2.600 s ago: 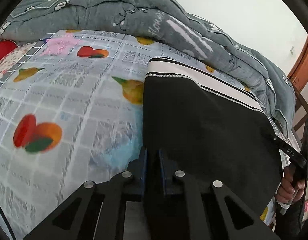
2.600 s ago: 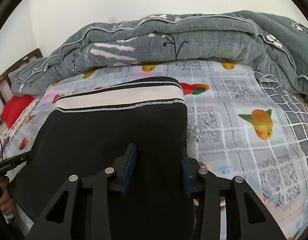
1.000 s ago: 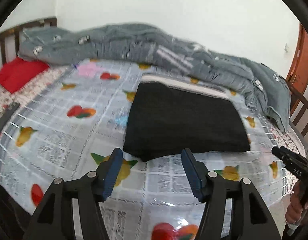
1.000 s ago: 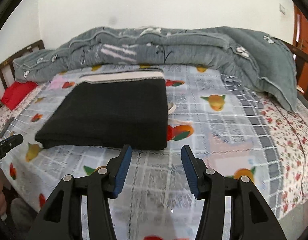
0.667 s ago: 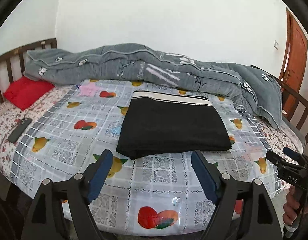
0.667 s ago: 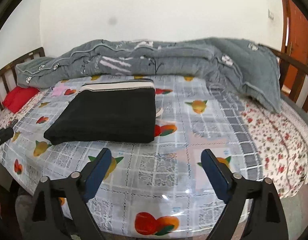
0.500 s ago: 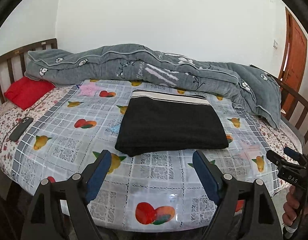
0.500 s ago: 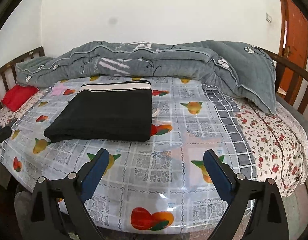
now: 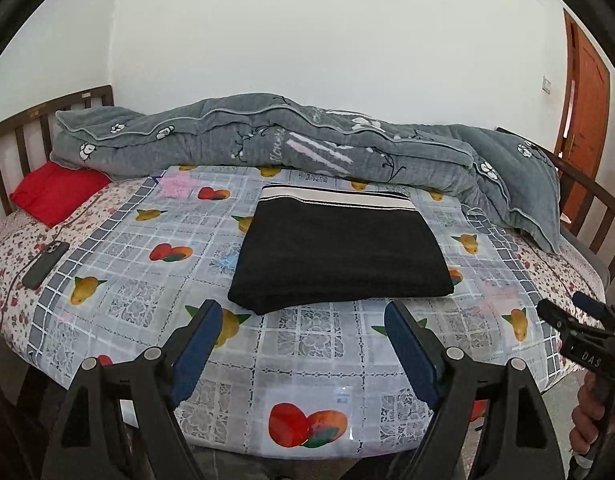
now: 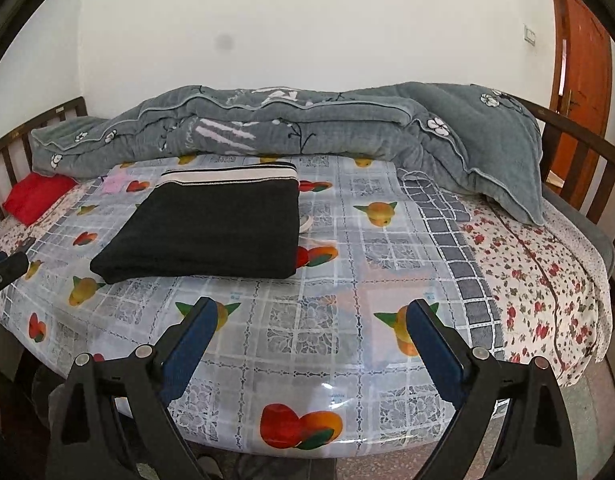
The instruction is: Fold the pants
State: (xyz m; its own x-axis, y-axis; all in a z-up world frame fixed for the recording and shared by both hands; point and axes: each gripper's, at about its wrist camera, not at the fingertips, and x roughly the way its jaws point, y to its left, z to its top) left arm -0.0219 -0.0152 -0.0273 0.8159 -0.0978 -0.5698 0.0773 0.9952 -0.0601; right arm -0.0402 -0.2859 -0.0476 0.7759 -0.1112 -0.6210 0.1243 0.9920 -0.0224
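Two grippers are in my hands, and both stand clear of the folded black pants (image 9: 339,256). My left gripper (image 9: 297,344) has its blue-padded fingers (image 9: 197,342) spread wide with only the fruit-print plastic sheet (image 9: 307,360) showing between them; its jaws have just been opening, with nothing caught in the gap. My right gripper (image 10: 309,340) is spread wider still, its fingers (image 10: 433,344) likewise apart over bare sheet, and its jaws have just been opening too, empty.

From the pants outward: they lie flat on the sheet as a neat rectangle, their white striped waistband (image 9: 335,198) on the far edge, toward the rumpled grey quilt (image 9: 307,148) heaped just behind them. Both grippers sit on the near side of the pants, apart from the near fold.

My left view alone shows a dark phone (image 9: 45,264) lying well to the left of the pants on the floral bedsheet (image 9: 11,248), and a hand (image 9: 587,420) at the frame's right edge gripping the other tool's handle. My right view alone shows the broad floral stretch to the right of the pants and a small pale object (image 10: 306,222) peeking out from under their right edge; what it is I cannot tell. A red pillow (image 10: 33,196) and a wooden door (image 10: 579,76) appear in both.
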